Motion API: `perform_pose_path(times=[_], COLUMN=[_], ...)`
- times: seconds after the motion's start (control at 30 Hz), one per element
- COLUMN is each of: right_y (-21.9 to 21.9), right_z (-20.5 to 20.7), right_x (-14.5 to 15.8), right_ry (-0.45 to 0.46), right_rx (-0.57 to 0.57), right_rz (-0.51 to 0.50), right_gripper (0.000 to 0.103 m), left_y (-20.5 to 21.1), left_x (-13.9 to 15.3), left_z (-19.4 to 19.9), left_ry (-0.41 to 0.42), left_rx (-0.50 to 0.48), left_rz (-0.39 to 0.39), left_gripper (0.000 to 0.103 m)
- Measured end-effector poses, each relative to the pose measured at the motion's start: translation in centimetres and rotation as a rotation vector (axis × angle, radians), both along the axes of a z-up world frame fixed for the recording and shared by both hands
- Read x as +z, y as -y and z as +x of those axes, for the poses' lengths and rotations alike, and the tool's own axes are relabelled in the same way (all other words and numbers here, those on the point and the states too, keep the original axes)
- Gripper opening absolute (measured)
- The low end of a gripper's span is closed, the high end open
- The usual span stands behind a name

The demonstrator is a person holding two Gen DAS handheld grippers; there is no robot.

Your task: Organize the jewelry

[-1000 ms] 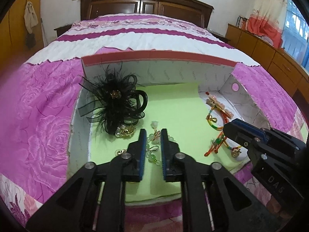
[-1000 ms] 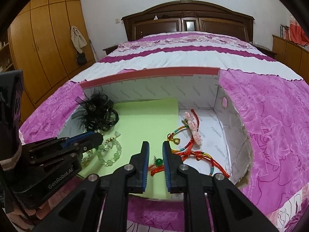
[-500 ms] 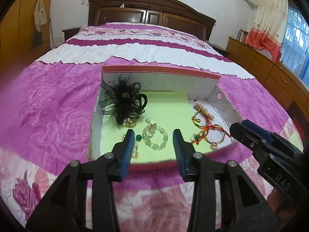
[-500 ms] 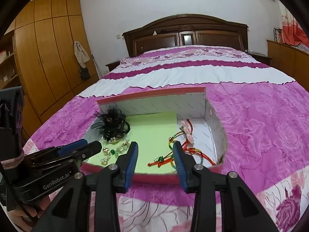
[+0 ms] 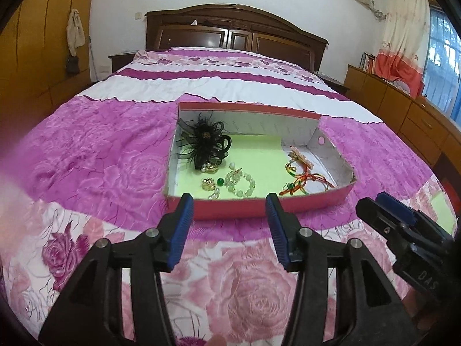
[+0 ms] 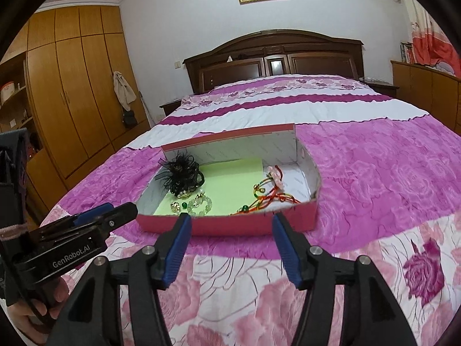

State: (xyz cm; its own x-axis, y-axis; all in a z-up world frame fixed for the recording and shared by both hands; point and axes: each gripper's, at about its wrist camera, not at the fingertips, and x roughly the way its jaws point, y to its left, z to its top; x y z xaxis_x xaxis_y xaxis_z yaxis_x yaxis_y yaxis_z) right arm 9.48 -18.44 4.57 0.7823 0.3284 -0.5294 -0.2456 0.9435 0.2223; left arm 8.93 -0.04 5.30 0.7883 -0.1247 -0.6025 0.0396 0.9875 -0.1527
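We hold both grippers back from the box (image 5: 259, 210) on the bed (image 5: 100, 150), each one wide open and carrying nothing. A second ago both sat low inside the box with their jaws nearly closed, the left gripper (image 5: 229, 203) over the bead bracelet (image 5: 240, 183) and the right gripper (image 6: 232, 222) over the cords (image 6: 268, 199); now both hover over the bedspread, short of the box's near wall.

Inside the box, the jewelry lies in two groups on the green sheet (image 5: 256, 150). Against the left wall sits the black feather clip (image 5: 204, 144), with gold pieces (image 5: 208, 184), a green bead (image 5: 220, 181) and the bracelet just in front of it, toward the near wall. Toward the right wall lie the red and orange cords, and behind them the pink clip (image 5: 299, 155), well apart from the left group.

The release and retreat suggest to us that the sorting is finished or close to it: nothing is left outside the box that we can see, and neither gripper is lined up on a piece. If any move remains, it is likely a small tidy of the loose bead and gold pieces, which would roll or scatter under a careless pinch.
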Motion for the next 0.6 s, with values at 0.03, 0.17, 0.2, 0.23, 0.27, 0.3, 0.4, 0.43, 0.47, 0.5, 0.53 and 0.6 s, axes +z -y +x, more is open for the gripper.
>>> perform_pose_path(times=[0.03, 0.17, 0.2, 0.23, 0.27, 0.3, 0.4, 0.43, 0.47, 0.5, 0.53, 0.6], right_y=[0.0, 0.0, 0.0, 0.0, 0.0, 0.0, 0.0, 0.0, 0.0, 0.0, 0.1, 0.1], right_z=[-0.4, -1.4, -1.7, -2.0, -2.1, -2.3, -2.8, -2.8, -2.9, -3.0, -3.1, -3.1], right_x=[0.0, -0.2, -0.3, -0.3, -0.4, -0.4, -0.5, -0.5, -0.5, -0.6, -0.6, -0.7], right_ry=[0.001, 0.005, 0.006, 0.007, 0.006, 0.006, 0.006, 0.005, 0.004, 0.004, 0.003, 0.001], right_rx=[-0.001, -0.003, -0.004, -0.004, -0.004, -0.004, -0.006, -0.006, -0.006, -0.007, -0.008, -0.01], right_rz=[0.0, -0.01, -0.012, -0.012, -0.012, -0.013, -0.016, -0.016, -0.014, -0.013, -0.012, -0.011], right_gripper=[0.062, 0.063, 0.063, 0.063, 0.063, 0.063, 0.063, 0.063, 0.063, 0.063, 0.063, 0.063], left_y=[0.0, -0.1, -0.1, -0.1, 0.0, 0.0, 0.0, 0.0, 0.0, 0.0, 0.1, 0.1], left_x=[0.0, -0.1, -0.1, 0.0, 0.0, 0.0, -0.1, -0.1, -0.1, -0.1, 0.0, 0.0], left_z=[-0.2, -1.1, -1.2, -1.4, -1.5, -1.8, -2.1, -2.2, -2.3, -2.3, -2.4, -2.6], left_ry=[0.0, 0.002, 0.002, 0.003, 0.005, 0.006, 0.007, 0.007, 0.006, 0.005, 0.005, 0.008], left_rx=[0.002, 0.009, 0.01, 0.012, 0.012, 0.012, 0.012, 0.011, 0.01, 0.009, 0.009, 0.009], left_rz=[0.002, 0.004, 0.003, 0.003, 0.003, 0.003, 0.004, 0.003, 0.002, -0.001, -0.002, -0.004], left_gripper=[0.044, 0.044, 0.044, 0.044, 0.044, 0.044, 0.045, 0.045, 0.045, 0.045, 0.045, 0.045])
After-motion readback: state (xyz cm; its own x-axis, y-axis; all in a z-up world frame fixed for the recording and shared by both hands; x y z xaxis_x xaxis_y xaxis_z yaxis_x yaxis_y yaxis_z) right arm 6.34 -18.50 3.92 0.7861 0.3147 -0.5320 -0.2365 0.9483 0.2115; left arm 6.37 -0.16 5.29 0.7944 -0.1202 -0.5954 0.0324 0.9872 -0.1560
